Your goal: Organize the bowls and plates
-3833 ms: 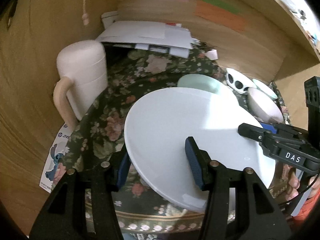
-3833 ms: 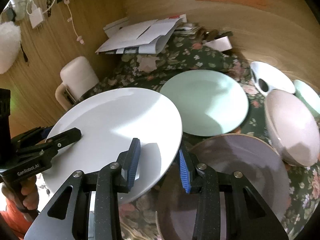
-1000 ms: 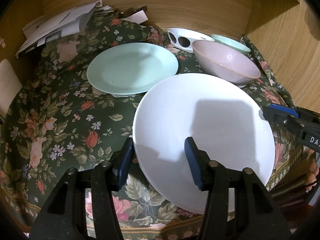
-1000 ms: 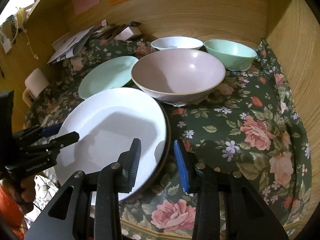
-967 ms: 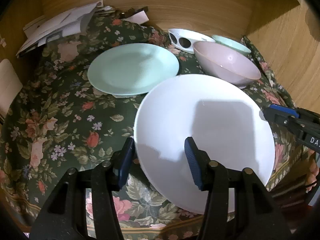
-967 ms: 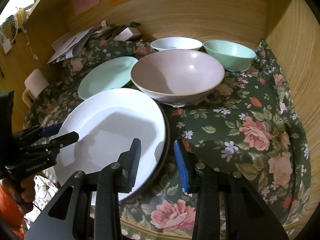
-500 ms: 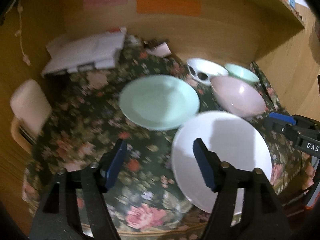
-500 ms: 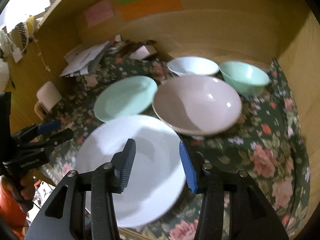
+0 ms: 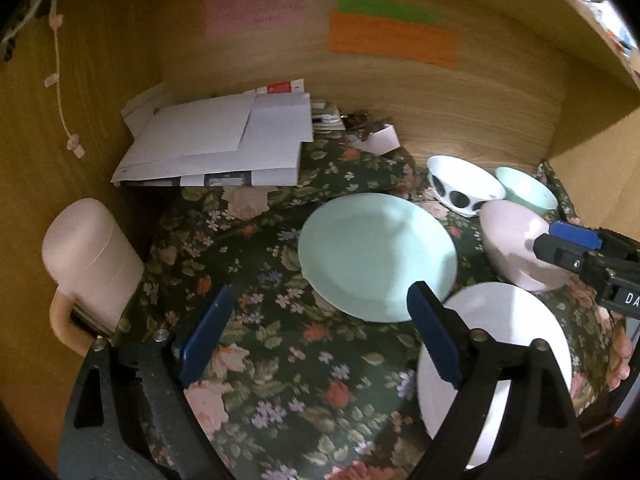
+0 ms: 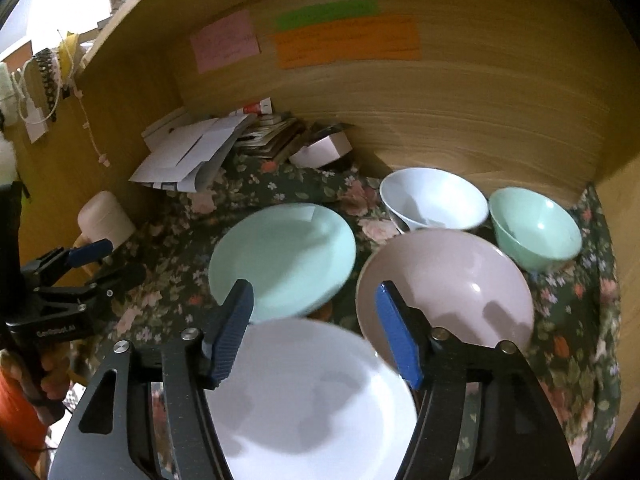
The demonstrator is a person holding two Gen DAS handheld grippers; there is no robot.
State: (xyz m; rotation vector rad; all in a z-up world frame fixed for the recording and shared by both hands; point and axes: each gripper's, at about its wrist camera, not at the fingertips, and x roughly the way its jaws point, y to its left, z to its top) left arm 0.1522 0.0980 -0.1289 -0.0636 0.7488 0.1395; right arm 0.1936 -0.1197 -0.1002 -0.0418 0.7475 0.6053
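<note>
Your left gripper (image 9: 316,334) and right gripper (image 10: 316,332) are both opening, jaws apart, nothing between them. The round white ceramic plate (image 10: 308,396) lies released below the right jaws. Line up squarely on the pale green round plate (image 10: 282,258) ahead before closing.

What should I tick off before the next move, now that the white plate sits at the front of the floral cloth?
1. Round white plate released: ok; it lies flat on the dark floral tablecloth, no pads touching it.
2. Left gripper free: ok; jaws opening, nothing between them.
3. Right gripper free: ok; jaws opening, the plate lies below them, ungripped.
4. Round mint-green plate reachable: ok; nothing lies on it.
5. Wide pink bowl clear of the white plate: cannot tell; their rims look close.
6. White bowl and mint-green bowl upright at the back: ok.
</note>
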